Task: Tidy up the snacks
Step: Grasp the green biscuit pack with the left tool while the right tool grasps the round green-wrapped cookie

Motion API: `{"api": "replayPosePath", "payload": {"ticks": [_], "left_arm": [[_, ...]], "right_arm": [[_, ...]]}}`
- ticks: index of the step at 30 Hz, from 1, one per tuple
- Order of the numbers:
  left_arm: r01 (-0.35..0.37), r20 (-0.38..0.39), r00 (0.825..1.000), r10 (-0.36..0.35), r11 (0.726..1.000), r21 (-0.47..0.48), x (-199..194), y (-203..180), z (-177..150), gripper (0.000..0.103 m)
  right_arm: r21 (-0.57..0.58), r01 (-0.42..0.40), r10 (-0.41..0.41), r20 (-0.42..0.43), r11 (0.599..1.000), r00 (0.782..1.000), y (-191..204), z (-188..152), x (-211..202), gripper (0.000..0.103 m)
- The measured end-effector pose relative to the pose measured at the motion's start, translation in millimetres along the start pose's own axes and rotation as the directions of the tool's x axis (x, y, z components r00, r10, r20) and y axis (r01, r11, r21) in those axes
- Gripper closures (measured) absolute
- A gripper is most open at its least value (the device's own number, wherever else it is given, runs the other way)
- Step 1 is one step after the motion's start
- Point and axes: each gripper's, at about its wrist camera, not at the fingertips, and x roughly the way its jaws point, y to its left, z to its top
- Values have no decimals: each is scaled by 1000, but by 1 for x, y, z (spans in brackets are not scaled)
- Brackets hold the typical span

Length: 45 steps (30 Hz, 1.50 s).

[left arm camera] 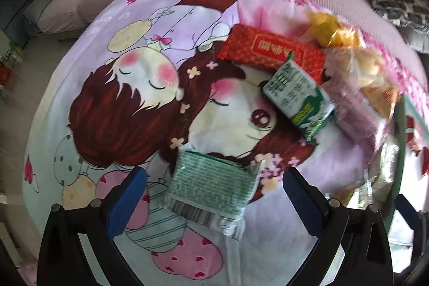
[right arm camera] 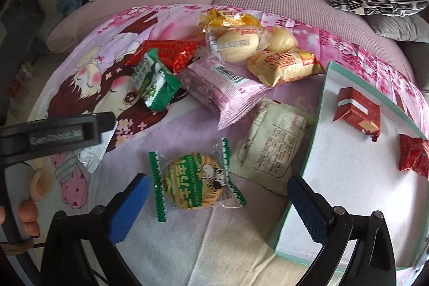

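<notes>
Picking step: both tongs hang released, the right tongs straddling a round biscuit packet, the left tongs a green packet. Next: clench, carry toward the box at three o'clock.

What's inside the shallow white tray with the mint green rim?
In the white tray lie two red wrapped snacks, apart from each other. The tray's near end runs behind the right gripper, unseen.
</notes>
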Motion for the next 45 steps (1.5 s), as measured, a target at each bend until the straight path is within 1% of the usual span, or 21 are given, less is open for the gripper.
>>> {"api": "replayPosePath", "payload": {"ticks": [6, 10, 13, 16, 20, 23, 24, 26, 27, 28, 30, 32, 33, 35, 37, 40, 41, 42, 44, 45], "left_arm": [[-13, -30, 999, 13, 1000, 3, 12, 4, 2, 2], [-32, -60, 998, 32, 999, 15, 25, 2, 6, 2], [-31, -78, 996, 32, 999, 21, 33, 1, 8, 2], [-20, -75, 997, 22, 999, 28, 40, 5, 10, 2], [-16, -69, 997, 18, 999, 39, 44, 5, 11, 2], [22, -69, 997, -18, 998, 55, 45, -6, 9, 3], [35, -69, 997, -30, 997, 69, 46, -12, 8, 6], [33, -58, 998, -28, 995, 96, 45, -19, 8, 12], [42, -53, 998, -37, 994, 106, 45, -22, 8, 18], [51, -51, 998, -45, 993, 108, 44, -24, 8, 24], [67, -44, 997, -63, 991, 119, 44, -28, 8, 31], [64, -39, 997, -59, 990, 129, 43, -32, 10, 33], [63, -36, 998, -59, 989, 132, 44, -34, 10, 34], [66, -31, 998, -63, 989, 131, 43, -34, 10, 36], [70, -24, 997, -68, 989, 130, 40, -37, 10, 39], [70, -15, 998, -69, 989, 133, 39, -41, 12, 39], [71, -14, 997, -70, 988, 134, 37, -41, 17, 40], [74, -10, 997, -73, 988, 132, 36, -42, 18, 40], [78, 0, 997, -79, 988, 130, 28, -44, 21, 40], [83, 9, 996, -84, 989, 126, 26, -45, 22, 40]], "right_arm": [[-41, -12, 12, -5, 999, 1000, 13, -1, 1, 0], [-48, -11, 10, -36, 999, 999, 17, -4, 10, 0], [-44, -11, 7, -74, 999, 997, 17, -7, 21, 0], [-37, -26, 22, -104, 999, 994, 18, -9, 30, 0], [-54, 2, -6, -91, 999, 996, 23, -9, 34, 0], [-46, 7, -11, -82, 999, 997, 24, -10, 35, 0], [-40, 9, -12, -78, 999, 997, 23, -9, 35, 2], [-32, 28, -30, -69, 999, 997, 22, -7, 35, 7], [-28, 37, -39, -64, 999, 997, 19, -7, 34, 10], [-23, 43, -45, -60, 999, 997, 18, -6, 34, 11], [-9, 41, -41, -56, 999, 998, 16, -6, 32, 14], [-4, 51, -51, -53, 999, 997, 14, -6, 31, 20], [0, 57, -57, -50, 998, 997, 12, -6, 30, 25], [20, 48, -47, -50, 999, 998, 7, -3, 32, 29], [37, 41, -39, -48, 998, 998, 3, -2, 31, 33], [50, 36, -33, -49, 998, 998, 0, 1, 32, 36], [53, 34, -31, -50, 998, 998, 0, 2, 33, 37], [55, 31, -28, -49, 998, 998, -2, 2, 32, 39], [56, 29, -26, -46, 998, 999, -2, 3, 30, 42], [58, 32, -30, -42, 998, 999, 1, -2, 25, 43]]}}
